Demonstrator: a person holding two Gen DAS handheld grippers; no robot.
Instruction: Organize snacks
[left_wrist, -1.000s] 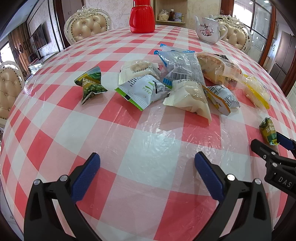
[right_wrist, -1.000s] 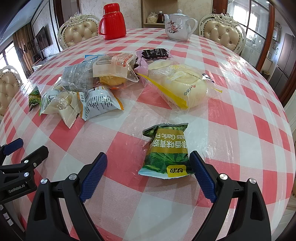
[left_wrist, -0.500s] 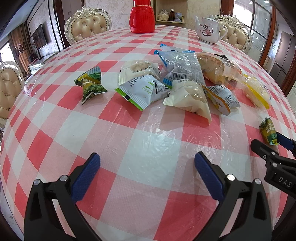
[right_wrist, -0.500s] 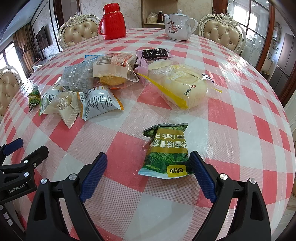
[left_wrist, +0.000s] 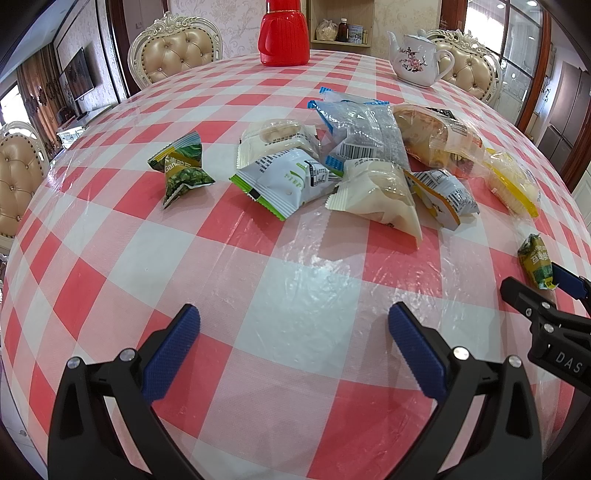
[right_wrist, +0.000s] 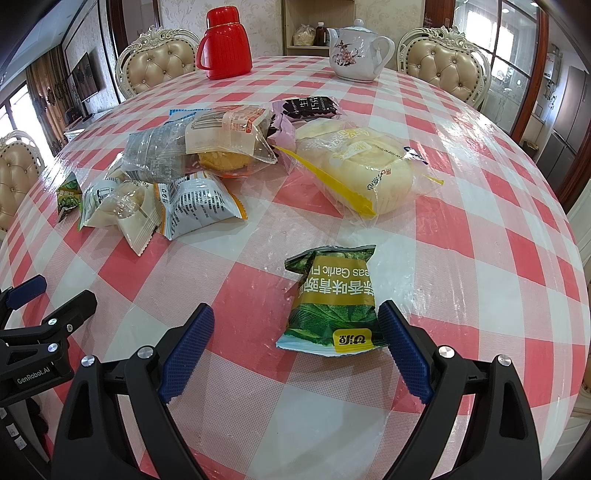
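Several snack packets lie in a loose pile (left_wrist: 365, 162) on the red-and-white checked table (left_wrist: 258, 302). A green pea packet (left_wrist: 181, 166) lies apart at the left. Another green garlic-pea packet (right_wrist: 334, 302) lies just in front of my right gripper (right_wrist: 295, 328), close to its right finger, and shows small in the left wrist view (left_wrist: 535, 262). A large bun bag with a yellow stripe (right_wrist: 358, 173) lies beyond it. My right gripper is open and empty. My left gripper (left_wrist: 293, 332) is open and empty over bare cloth, short of the pile.
A red thermos (right_wrist: 223, 46) and a white flowered teapot (right_wrist: 356, 50) stand at the table's far side. Cushioned chairs (right_wrist: 443, 66) surround the table. Each gripper's side shows in the other's view (left_wrist: 546, 328), (right_wrist: 40, 332).
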